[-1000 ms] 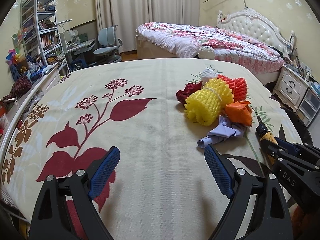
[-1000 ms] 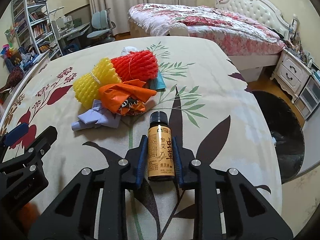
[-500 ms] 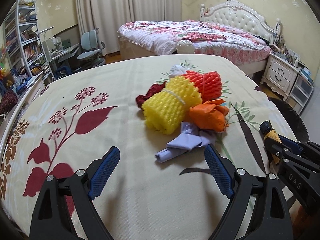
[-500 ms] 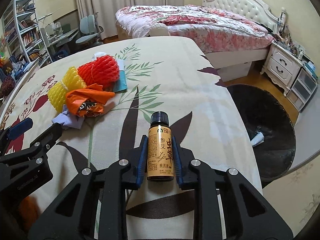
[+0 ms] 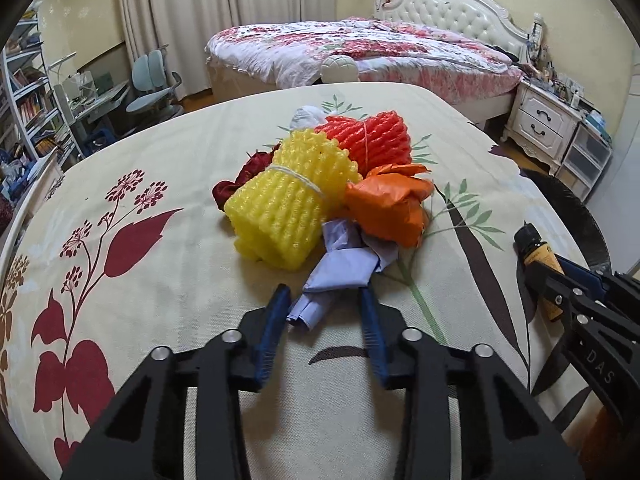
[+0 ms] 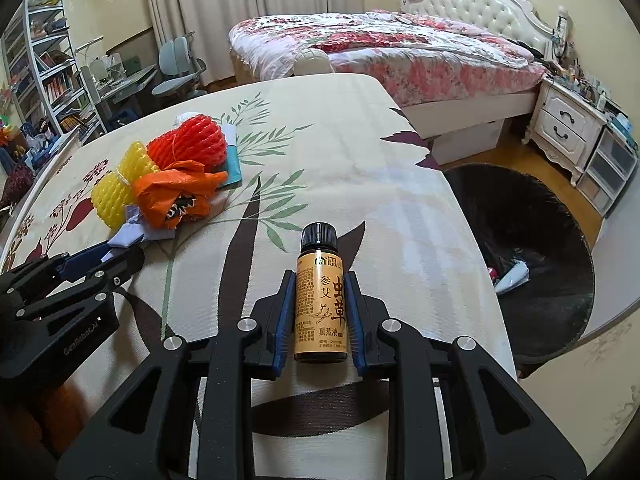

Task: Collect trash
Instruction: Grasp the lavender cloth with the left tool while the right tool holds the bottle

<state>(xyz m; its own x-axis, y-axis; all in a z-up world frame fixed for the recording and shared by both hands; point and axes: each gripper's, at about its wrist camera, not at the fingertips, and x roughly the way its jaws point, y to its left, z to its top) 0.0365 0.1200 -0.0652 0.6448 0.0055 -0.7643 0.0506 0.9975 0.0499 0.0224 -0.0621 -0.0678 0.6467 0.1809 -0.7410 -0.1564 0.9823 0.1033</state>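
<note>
Left gripper (image 5: 325, 307): black frame with blue pads, jaws closing, narrowed around the near end of a crumpled pale-lilac paper wad (image 5: 340, 268); left pad touching or almost touching the wad's tip, right pad just clear of it; firm grip not evident.

Right gripper (image 6: 319, 306): clamped on a small amber bottle with black screw cap and tan printed label (image 6: 320, 300); both blue pads pressed against the label's sides, cap jutting out beyond the fingertips.

Lilac paper wad: between the left gripper's fingers, stretching away from them into the trash heap, lying on the cream bedspread printed with dark red flowers and leaves (image 5: 132, 240).

Trash heap beyond the left fingertips: yellow foam fruit net tied with string (image 5: 288, 208) directly ahead, slightly left; red-orange foam fruit net (image 5: 372, 140) behind it; crumpled orange plastic wrapper (image 5: 390, 208) ahead to the right, touching the lilac wad; dark red crumpled piece (image 5: 244, 176) left of the yellow net; small white wad (image 5: 306, 118) at the far end.

Heap seen from the right gripper: ahead and well to the left; light blue flat packet (image 6: 233, 158) tucked at the heap's far right edge.

Black round bin (image 6: 532, 256): on the floor to the right of the right gripper, off the bed's edge, scraps lying inside.
</note>
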